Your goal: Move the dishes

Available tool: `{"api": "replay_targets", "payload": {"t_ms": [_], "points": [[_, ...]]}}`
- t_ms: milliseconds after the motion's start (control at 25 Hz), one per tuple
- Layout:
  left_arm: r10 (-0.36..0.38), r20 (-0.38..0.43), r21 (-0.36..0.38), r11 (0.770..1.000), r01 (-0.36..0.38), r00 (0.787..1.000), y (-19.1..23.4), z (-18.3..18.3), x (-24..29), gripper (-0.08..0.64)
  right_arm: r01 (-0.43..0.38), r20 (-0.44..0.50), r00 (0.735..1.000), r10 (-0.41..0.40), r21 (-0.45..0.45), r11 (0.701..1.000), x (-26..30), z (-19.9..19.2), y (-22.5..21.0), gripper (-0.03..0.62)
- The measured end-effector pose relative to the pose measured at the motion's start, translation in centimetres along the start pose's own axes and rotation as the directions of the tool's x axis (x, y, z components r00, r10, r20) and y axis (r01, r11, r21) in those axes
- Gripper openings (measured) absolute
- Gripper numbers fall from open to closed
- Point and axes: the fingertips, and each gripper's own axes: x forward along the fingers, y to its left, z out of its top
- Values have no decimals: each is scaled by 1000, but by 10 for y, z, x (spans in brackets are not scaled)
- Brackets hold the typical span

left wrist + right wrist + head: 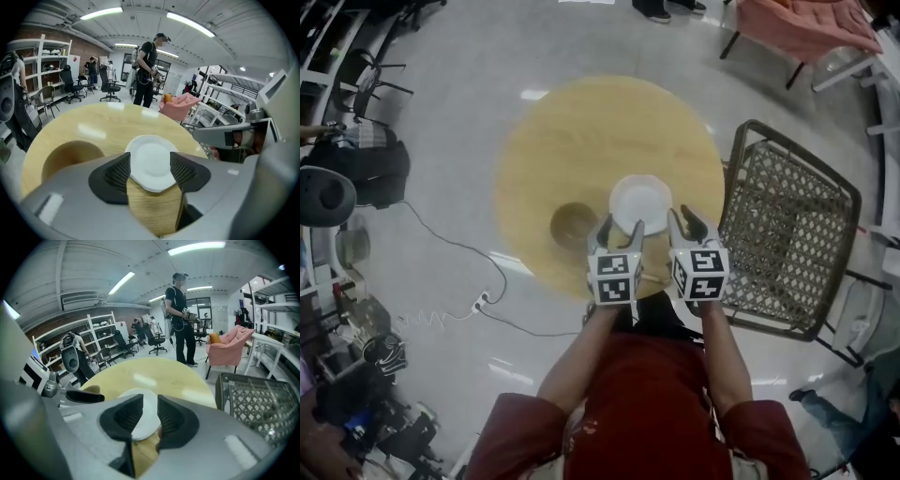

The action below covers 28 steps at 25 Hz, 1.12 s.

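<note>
Your round counter (581,141) carries the white plate (639,202) near its front edge, with a brown bowl (573,225) just beside it on your left. Your left claw (620,231) gapes wide at the plate's rim; your right claw (686,225), narrower, grips nothing.

- A round wooden table (609,131) fills the middle, seen from above.
- A white plate (640,203) sits on the table, close to its near edge.
- A brown bowl (574,225) sits on the table's near left part.
- The left gripper (619,228) and right gripper (686,221) reach over the table's near edge, jaws parted.
- A woven chair (787,234) stands just beside the table's right edge.
</note>
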Motion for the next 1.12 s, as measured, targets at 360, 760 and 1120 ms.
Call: {"api": "replay_targets", "payload": {"t_ms": [360,760,1120], "points": [[13,-70,-2,1000,-14,997,19,-13,17,302,18,-137,990,-16,14,1000,27,-34,-4,100],[-11,-156,-27,1000,7,988,30,-33,35,299,39,-236,971,-30,35,999,43,-58,-8,101],[6,-164,17,1000,-3,986,32,-27,37,198,54,-292,956,-42,32,998,50,-71,-8,101]]}}
